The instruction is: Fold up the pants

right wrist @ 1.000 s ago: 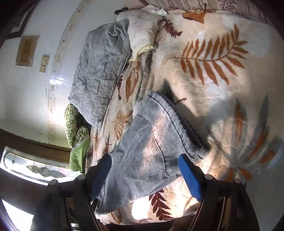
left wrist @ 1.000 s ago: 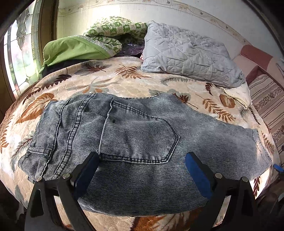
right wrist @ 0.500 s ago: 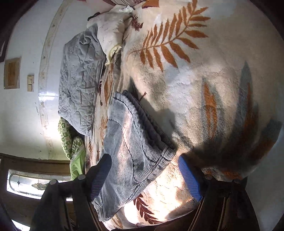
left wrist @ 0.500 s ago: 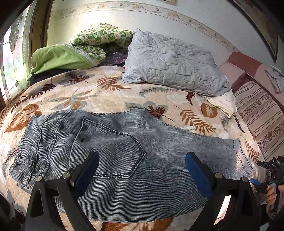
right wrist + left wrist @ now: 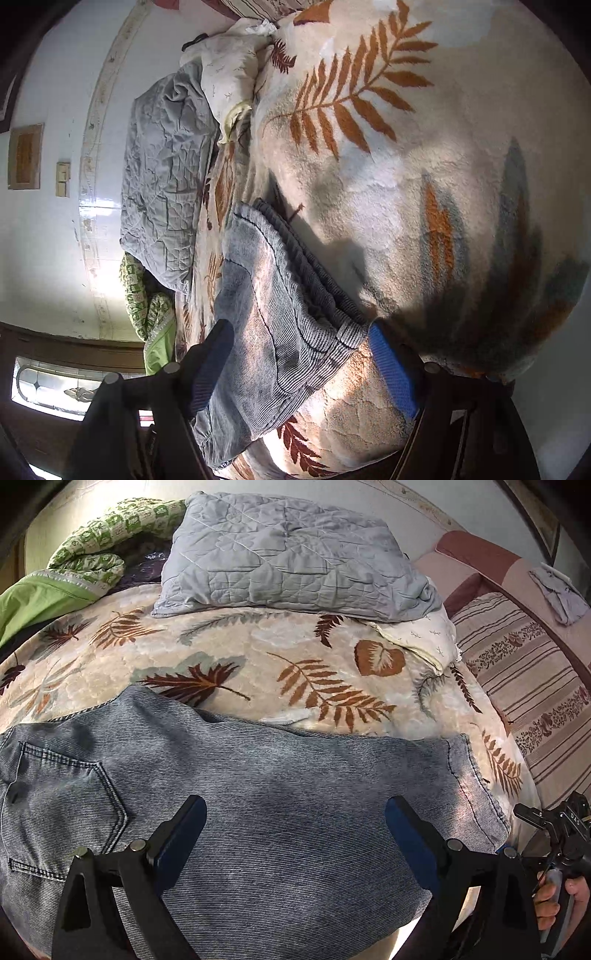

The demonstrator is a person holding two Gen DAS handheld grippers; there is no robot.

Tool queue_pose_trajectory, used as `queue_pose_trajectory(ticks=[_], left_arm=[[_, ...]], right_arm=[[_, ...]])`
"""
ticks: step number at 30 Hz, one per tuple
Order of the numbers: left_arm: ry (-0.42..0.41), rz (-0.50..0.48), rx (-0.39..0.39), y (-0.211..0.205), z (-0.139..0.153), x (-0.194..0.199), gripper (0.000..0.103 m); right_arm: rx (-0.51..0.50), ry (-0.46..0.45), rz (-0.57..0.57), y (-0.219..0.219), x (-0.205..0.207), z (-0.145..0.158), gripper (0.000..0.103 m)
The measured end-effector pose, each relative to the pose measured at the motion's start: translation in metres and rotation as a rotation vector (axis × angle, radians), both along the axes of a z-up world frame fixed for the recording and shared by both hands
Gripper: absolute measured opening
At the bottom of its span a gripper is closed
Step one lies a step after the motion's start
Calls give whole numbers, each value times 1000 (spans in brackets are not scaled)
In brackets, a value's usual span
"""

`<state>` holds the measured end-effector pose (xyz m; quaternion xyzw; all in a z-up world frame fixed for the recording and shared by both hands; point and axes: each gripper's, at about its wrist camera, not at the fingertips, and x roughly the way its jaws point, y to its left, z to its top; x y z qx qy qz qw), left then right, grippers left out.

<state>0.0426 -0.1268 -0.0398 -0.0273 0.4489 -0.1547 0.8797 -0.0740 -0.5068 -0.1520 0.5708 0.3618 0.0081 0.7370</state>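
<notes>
Two grippers hover over the jeans [image 5: 280, 812], which lie flat across the near side of the bed [image 5: 229, 657], already doubled leg on leg, back pocket [image 5: 62, 794] up toward the left of the left wrist view and the hems [image 5: 332, 317] stacked at the right end. The left gripper [image 5: 295, 834] hangs above the thigh with its jaws spread wide and nothing between the pads. The right gripper [image 5: 299, 365] is down at the hem end, also spread, the stacked cuffs lying in the gap; one blue pad sits just beside the hem corner, but neither pad presses the cloth. In the left view a hand [image 5: 561, 890] shows at the lower right, holding the right gripper's handle. This looks like the start of the next fold: the lengthwise fold seems done, and the hems are about to be taken up and carried toward the waist. For that the right gripper would need to close on all the hem layers together, since a shallow bite could lift only the top one. The left may need to pin or grip the near edge so the legs stay aligned. A grey pillow [image 5: 288, 550] lies well apart at the far side.
</notes>
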Motion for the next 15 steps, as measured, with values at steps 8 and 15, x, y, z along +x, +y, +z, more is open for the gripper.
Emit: queue_pose_trajectory(ticks=[8,15], left_arm=[[42,-13,99,-21,-17,11,97],[2,53,215,-3,-19,9,97]], right_arm=[[-30,40,37,2,7,3,75],[-46,49,63,2,11,1,75]])
